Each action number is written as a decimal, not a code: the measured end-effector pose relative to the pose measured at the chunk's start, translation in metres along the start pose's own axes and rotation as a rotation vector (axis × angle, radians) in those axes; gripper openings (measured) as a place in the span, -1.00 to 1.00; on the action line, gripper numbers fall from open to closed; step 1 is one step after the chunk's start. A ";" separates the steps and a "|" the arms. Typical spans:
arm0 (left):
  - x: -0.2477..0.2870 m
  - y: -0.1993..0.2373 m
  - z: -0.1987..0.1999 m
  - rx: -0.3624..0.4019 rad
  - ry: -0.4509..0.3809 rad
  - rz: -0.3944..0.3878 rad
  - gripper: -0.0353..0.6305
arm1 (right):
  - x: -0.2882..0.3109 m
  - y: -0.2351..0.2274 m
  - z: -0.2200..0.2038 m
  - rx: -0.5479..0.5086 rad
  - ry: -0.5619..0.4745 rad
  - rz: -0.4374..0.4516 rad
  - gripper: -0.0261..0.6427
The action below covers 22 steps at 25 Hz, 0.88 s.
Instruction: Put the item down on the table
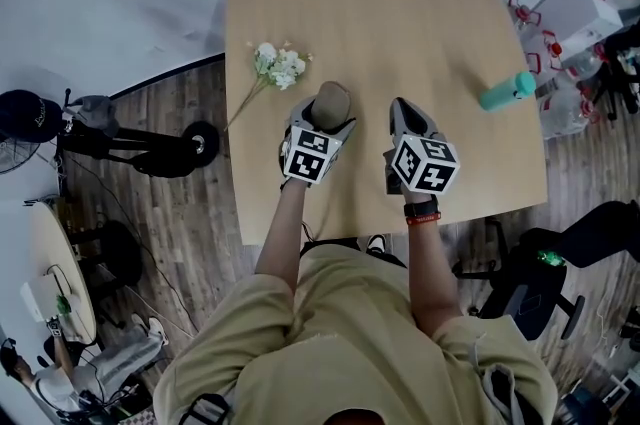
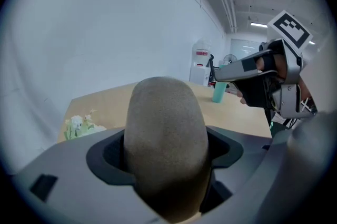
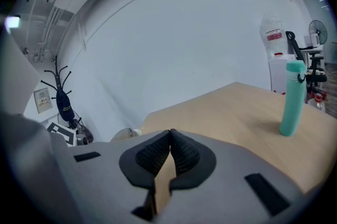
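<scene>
Left gripper [image 2: 167,157] is clamped on the brown oval item [image 2: 166,123], pads across its lower half and the rounded top standing free. Item is just beside the flower sprig [image 1: 278,66], over the table [image 1: 400,13]; tabletop contact unreadable. Matte grainy skin looks grippy, body rigid, likely lightish. Mid-body hold suits it, but it may roll on release. Right gripper [image 3: 169,153] is closed and empty, further from the sprig.

The rounded brown stone-like item [image 1: 331,101] sits between the left tongs [image 1: 322,120], over the near middle of the pale wooden square surface [image 1: 400,3]. Behind it and to its left lies the white artificial flower sprig [image 1: 277,67]. Just right of it are the right tongs [image 1: 404,116], and well to its right stands the teal cylindrical bottle [image 1: 507,91].
</scene>
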State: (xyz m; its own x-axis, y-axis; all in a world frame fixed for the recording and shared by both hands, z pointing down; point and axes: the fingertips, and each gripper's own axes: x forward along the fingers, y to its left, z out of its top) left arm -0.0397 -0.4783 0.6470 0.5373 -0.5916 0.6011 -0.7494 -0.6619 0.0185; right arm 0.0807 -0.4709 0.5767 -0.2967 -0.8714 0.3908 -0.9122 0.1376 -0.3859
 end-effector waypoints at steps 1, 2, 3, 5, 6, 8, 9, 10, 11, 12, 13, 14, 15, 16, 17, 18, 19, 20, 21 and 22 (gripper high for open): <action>0.003 -0.001 -0.004 0.008 0.012 -0.016 0.28 | 0.002 0.000 -0.001 0.002 0.003 0.000 -0.88; 0.006 -0.001 -0.007 0.018 0.021 -0.029 0.28 | 0.003 0.000 -0.002 0.005 0.005 0.001 -0.88; 0.009 -0.002 -0.008 0.030 0.028 -0.042 0.28 | 0.005 -0.001 -0.003 0.008 0.008 0.002 -0.88; 0.013 -0.006 -0.011 0.059 0.043 -0.070 0.28 | 0.006 -0.002 -0.006 0.012 0.015 0.004 -0.88; 0.015 -0.007 -0.013 0.075 0.051 -0.084 0.28 | 0.007 -0.003 -0.008 0.014 0.019 0.004 -0.88; 0.018 -0.009 -0.017 0.116 0.070 -0.108 0.28 | 0.008 -0.003 -0.013 0.017 0.027 0.005 -0.88; 0.020 -0.009 -0.020 0.139 0.083 -0.119 0.28 | 0.008 -0.003 -0.015 0.018 0.032 0.006 -0.88; 0.022 -0.009 -0.023 0.163 0.098 -0.128 0.28 | 0.009 -0.003 -0.016 0.020 0.036 0.008 -0.88; 0.024 -0.010 -0.027 0.188 0.114 -0.137 0.28 | 0.010 -0.003 -0.018 0.021 0.040 0.009 -0.88; 0.026 -0.010 -0.031 0.214 0.131 -0.146 0.28 | 0.010 -0.003 -0.020 0.023 0.044 0.010 -0.88; 0.028 -0.011 -0.035 0.241 0.147 -0.156 0.28 | 0.010 -0.004 -0.022 0.025 0.047 0.010 -0.88; 0.029 -0.013 -0.039 0.268 0.163 -0.168 0.28 | 0.010 -0.004 -0.024 0.027 0.049 0.010 -0.88; 0.031 -0.015 -0.043 0.295 0.177 -0.180 0.28 | 0.009 -0.004 -0.026 0.029 0.052 0.011 -0.88; 0.032 -0.017 -0.047 0.322 0.192 -0.191 0.28 | 0.008 -0.004 -0.027 0.030 0.054 0.011 -0.88; 0.034 -0.019 -0.051 0.347 0.206 -0.201 0.28 | 0.007 -0.005 -0.029 0.032 0.055 0.012 -0.88; 0.035 -0.021 -0.054 0.370 0.220 -0.212 0.28 | 0.006 -0.005 -0.030 0.033 0.056 0.012 -0.88; 0.037 -0.023 -0.057 0.391 0.232 -0.224 0.28 | 0.006 -0.006 -0.030 0.034 0.057 0.012 -0.88; 0.038 -0.024 -0.059 0.411 0.244 -0.237 0.28 | 0.006 -0.007 -0.030 0.035 0.057 0.012 -0.88; 0.039 -0.026 -0.062 0.430 0.255 -0.252 0.28 | 0.005 -0.007 -0.031 0.037 0.057 0.011 -0.88; 0.039 -0.028 -0.066 0.448 0.264 -0.270 0.28 | 0.005 -0.008 -0.031 0.038 0.058 0.010 -0.88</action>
State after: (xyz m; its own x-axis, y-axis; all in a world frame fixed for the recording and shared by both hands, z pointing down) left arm -0.0230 -0.4524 0.7222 0.5288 -0.2778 0.8020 -0.3316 -0.9374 -0.1060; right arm 0.0774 -0.4620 0.6078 -0.3224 -0.8413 0.4340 -0.8982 0.1271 -0.4209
